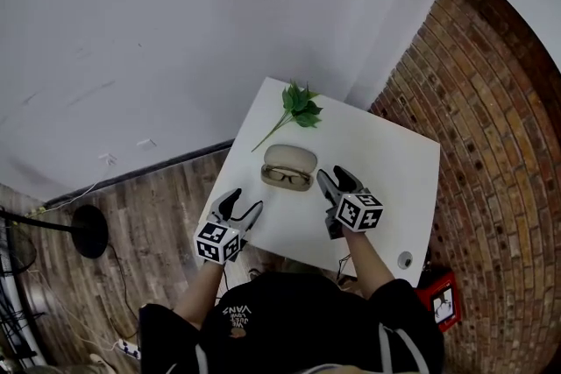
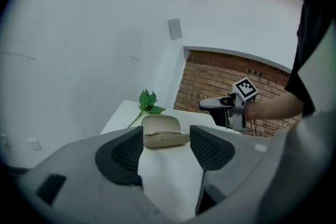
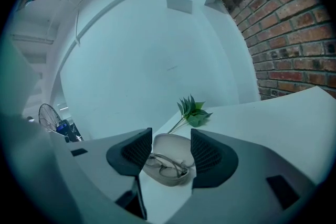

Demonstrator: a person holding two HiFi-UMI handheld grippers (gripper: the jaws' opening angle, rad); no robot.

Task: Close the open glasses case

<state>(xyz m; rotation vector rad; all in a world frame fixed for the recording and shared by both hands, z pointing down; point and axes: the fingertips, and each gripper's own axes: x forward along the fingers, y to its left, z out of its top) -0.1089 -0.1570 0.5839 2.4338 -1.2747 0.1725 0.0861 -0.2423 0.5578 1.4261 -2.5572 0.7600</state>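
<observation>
Two open, empty tools: left gripper [image 1: 244, 204], right gripper [image 1: 336, 177]; glasses case [image 1: 288, 165] likely light, rigid, slippery; push raised lid [image 1: 291, 154] at rim.

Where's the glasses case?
In the head view the open glasses case lies on the white table, just below the green leafy sprig, with the right gripper close on its right.

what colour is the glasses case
Beige all over, lid and base alike. The glasses case shows its colour best in the left gripper view.
</observation>
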